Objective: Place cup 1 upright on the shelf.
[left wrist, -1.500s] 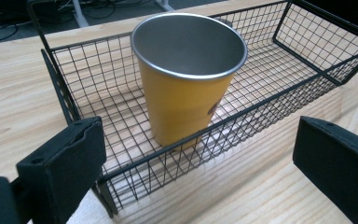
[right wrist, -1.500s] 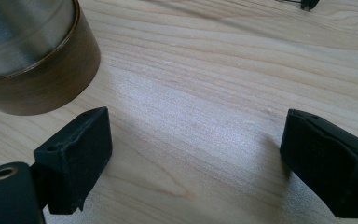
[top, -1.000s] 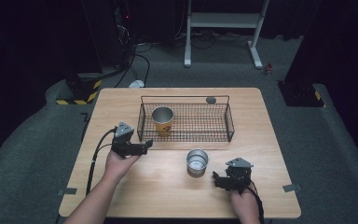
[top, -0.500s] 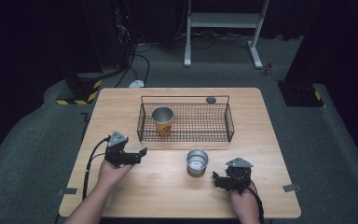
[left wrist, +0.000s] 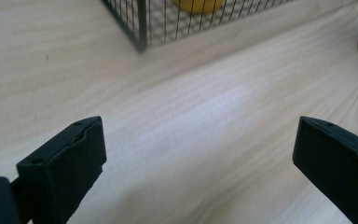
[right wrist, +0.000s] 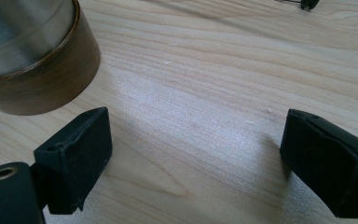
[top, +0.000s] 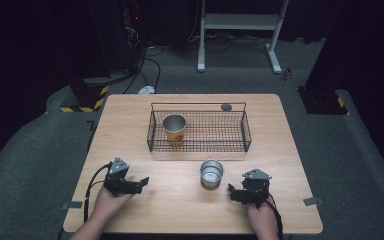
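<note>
A black wire basket [top: 245,131] stands at the middle of the wooden table [top: 130,120]; a metal cup with a yellow label [top: 174,129] stands upright in its left end. A second, shorter metal cup [top: 211,173] stands on the table in front of the basket. My left gripper [top: 141,183] rests near the front left edge, jaws wide open over bare wood [left wrist: 200,135], the basket corner [left wrist: 140,23] ahead of it. My right gripper [top: 232,192] lies at the front right, open and holding nothing, with the short cup [right wrist: 28,56] just beyond its left jaw.
A small dark round object [top: 226,107] lies on the table behind the basket's far rim. The table stands on grey carpet, with a white stand [top: 240,22] and cables [top: 147,65] on the floor beyond the far edge. Tape tabs [top: 312,201] mark the front corners.
My left gripper has drawn back from near the basket's left end toward the front left edge. The right gripper and both cups have stayed where they were.
</note>
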The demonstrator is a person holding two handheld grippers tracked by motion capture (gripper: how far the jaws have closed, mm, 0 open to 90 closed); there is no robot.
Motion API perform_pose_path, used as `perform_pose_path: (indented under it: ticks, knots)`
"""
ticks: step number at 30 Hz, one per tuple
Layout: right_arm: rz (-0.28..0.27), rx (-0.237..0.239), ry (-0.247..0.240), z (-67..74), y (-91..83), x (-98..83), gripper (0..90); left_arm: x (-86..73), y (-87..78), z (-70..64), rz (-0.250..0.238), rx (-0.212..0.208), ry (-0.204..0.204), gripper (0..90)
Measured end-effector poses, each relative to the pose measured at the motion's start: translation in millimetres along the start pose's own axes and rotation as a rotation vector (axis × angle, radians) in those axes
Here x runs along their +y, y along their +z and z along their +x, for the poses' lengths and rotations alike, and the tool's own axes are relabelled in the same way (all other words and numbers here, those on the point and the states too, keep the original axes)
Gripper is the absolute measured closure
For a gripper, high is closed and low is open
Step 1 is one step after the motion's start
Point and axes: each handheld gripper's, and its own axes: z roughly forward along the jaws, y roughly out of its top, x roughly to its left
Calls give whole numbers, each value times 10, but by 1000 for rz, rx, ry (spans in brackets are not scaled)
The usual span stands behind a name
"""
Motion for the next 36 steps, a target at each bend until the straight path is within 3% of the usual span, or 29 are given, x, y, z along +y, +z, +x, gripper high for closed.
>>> perform_pose_path:
  ticks: [6,12,21,36]
  knots:
    - [0,0,1,0,0,0,89,-209,-58,18,73,29,30,18]
    - [1,0,2,1,-1,0,89,-287,-97,8,89,57,42,17]
    - [2,5,-4,-8,-11,-8,90,-320,-112,19,77,109,9,1]
    - [3,-2,1,-30,-30,-26,90,-332,-119,30,70,97,9,8]
